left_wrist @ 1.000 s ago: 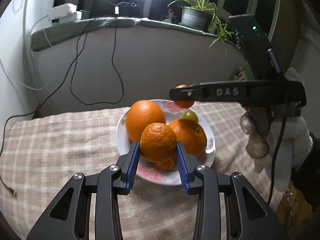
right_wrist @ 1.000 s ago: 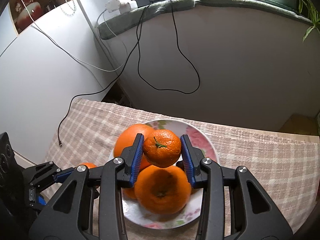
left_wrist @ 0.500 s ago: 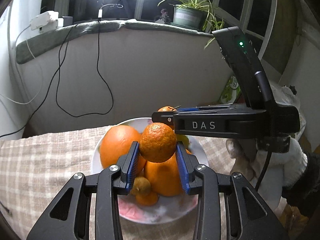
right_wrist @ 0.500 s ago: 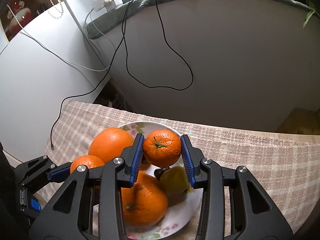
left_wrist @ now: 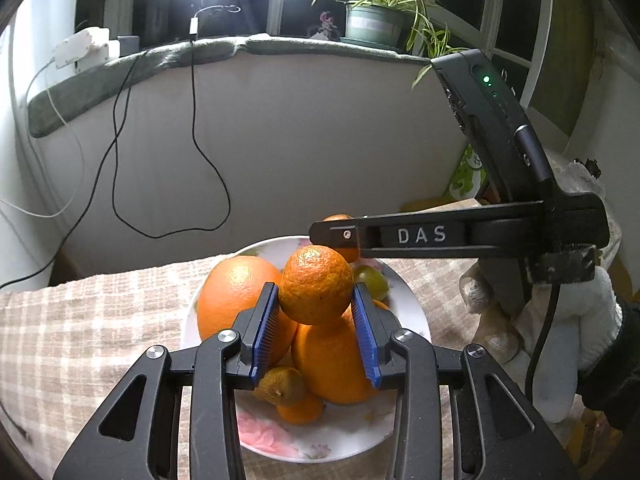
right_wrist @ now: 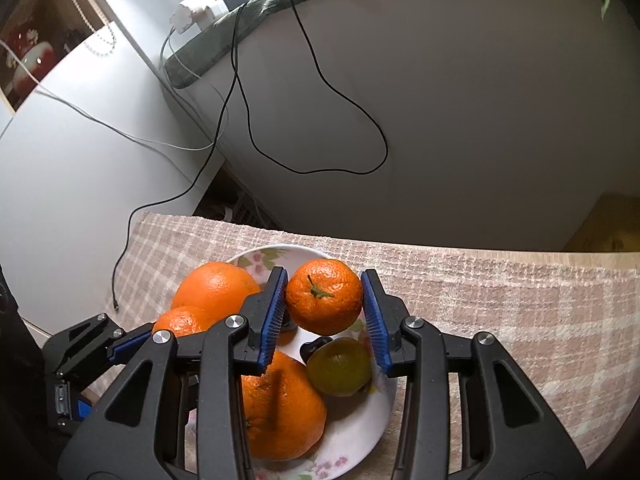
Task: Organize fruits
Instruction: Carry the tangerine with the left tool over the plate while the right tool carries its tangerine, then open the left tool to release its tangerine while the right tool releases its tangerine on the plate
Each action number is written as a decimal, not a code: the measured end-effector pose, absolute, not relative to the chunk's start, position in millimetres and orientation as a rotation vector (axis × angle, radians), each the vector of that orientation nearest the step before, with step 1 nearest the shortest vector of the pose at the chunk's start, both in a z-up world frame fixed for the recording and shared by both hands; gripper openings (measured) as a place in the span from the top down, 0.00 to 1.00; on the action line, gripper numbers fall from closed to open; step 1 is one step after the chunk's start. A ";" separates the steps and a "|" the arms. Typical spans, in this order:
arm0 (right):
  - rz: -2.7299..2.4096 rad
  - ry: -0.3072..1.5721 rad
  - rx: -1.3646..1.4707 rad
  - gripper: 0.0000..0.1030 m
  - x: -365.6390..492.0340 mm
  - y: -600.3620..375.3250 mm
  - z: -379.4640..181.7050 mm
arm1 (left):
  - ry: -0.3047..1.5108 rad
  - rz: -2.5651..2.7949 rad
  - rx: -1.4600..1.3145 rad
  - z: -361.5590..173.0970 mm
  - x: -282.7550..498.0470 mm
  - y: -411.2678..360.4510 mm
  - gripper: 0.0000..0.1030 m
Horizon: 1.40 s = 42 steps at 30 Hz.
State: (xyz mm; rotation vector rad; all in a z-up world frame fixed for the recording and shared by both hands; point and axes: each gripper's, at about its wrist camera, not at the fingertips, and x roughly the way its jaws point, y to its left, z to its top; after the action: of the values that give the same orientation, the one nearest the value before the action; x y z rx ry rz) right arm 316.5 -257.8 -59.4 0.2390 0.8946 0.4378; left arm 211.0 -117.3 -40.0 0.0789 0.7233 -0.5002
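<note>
My left gripper [left_wrist: 315,294] is shut on a small mandarin [left_wrist: 316,284] and holds it above a white flowered plate [left_wrist: 280,440]. The plate carries two big oranges [left_wrist: 236,300], a green fruit [left_wrist: 374,282] and some small fruits [left_wrist: 280,386]. My right gripper [right_wrist: 325,298] is shut on another mandarin [right_wrist: 324,297] with a green stem, above the same plate [right_wrist: 360,432]. In the right wrist view the plate holds big oranges [right_wrist: 280,408] and a green fruit [right_wrist: 340,366]. The right gripper's side [left_wrist: 420,236] shows in the left wrist view.
The plate sits on a checked beige tablecloth [left_wrist: 80,340]. A white wall [left_wrist: 300,140] with hanging black cables [left_wrist: 200,152] stands behind the table. A potted plant [left_wrist: 374,20] is on the sill. The left gripper [right_wrist: 100,344] shows at the lower left of the right wrist view.
Both grippers have risen and moved further over the plate with their mandarins. The right gripper has shifted right, and the green fruit now shows under it.
</note>
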 end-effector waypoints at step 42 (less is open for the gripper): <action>0.420 0.802 0.184 0.41 267.4 -253.3 -20.9 | 0.671 -0.498 0.060 -14.8 172.5 -95.3 0.54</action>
State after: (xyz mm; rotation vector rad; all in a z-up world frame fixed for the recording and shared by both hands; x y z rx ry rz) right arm 267.4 -253.3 -20.9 0.1844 0.8020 0.4196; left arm 172.5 -95.3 -14.8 0.0598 0.6710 -0.4980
